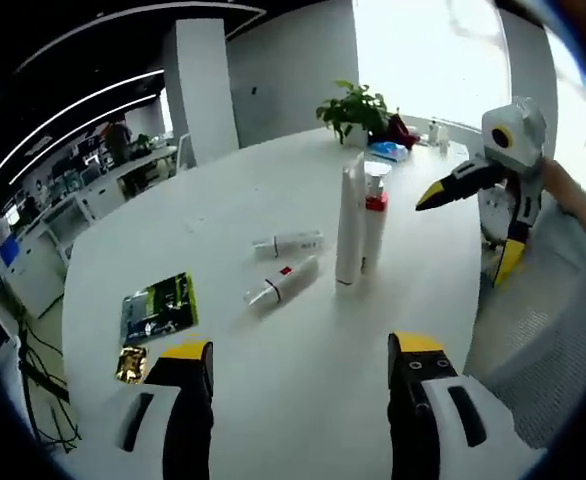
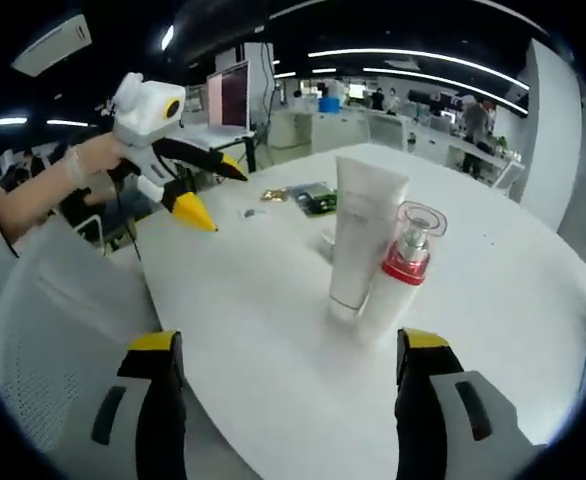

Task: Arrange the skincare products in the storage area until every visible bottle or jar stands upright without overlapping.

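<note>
I am holding both grippers (left [image 1: 301,375], right [image 2: 291,370]) released and empty. Tall tube [image 1: 350,222] and pump bottle [image 1: 375,218] are standing; beside them, two small tubes [image 1: 286,243] [image 1: 282,284] are lying flat, awaiting uprighting.

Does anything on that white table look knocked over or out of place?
Yes. Two small tubes lie flat on the table, while the tall tube and the red-collared bottle stand upright close together beside them. A green packet and a gold wrapper lie apart near the edge.
</note>
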`<state>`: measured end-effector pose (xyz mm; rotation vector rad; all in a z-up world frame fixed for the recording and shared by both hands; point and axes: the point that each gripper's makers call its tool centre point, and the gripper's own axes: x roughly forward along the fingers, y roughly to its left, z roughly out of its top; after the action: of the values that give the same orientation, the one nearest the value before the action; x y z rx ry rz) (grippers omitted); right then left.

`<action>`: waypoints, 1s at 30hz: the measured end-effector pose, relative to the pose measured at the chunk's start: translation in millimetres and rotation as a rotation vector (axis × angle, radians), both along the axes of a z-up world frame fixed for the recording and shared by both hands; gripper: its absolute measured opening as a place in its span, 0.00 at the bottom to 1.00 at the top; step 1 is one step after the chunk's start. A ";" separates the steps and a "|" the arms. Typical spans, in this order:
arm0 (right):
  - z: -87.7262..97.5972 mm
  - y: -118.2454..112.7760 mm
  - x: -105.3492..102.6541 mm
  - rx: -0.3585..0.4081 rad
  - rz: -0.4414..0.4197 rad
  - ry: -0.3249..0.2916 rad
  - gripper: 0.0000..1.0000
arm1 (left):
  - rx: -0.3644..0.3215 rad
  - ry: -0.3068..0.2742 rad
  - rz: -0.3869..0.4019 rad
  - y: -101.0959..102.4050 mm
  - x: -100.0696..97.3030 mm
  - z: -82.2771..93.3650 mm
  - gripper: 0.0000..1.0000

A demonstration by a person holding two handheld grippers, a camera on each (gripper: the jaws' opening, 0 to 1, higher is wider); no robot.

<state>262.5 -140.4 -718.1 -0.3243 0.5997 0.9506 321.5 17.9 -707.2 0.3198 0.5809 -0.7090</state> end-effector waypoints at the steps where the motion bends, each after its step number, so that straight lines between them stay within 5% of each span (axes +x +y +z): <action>1: -0.4 -0.1 -1.0 -0.003 0.006 0.001 0.84 | 0.004 -0.002 -0.010 -2.4 2.9 -0.2 0.64; 7: -4.6 -1.7 -4.2 -0.012 0.014 0.028 0.75 | 0.036 0.002 -0.052 -16.4 32.3 -8.0 0.58; 24: -2.4 1.8 -9.2 0.000 0.037 0.038 0.70 | 0.149 0.061 -0.191 -60.5 56.1 -43.9 0.56; 30: -4.8 0.9 -9.6 0.002 0.034 0.053 0.67 | 0.217 0.053 -0.230 -62.3 76.4 -56.3 0.44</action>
<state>253.0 -139.4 -722.9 -0.3092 0.6430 0.9952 397.9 -44.5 -763.5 0.5776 0.6802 -0.8799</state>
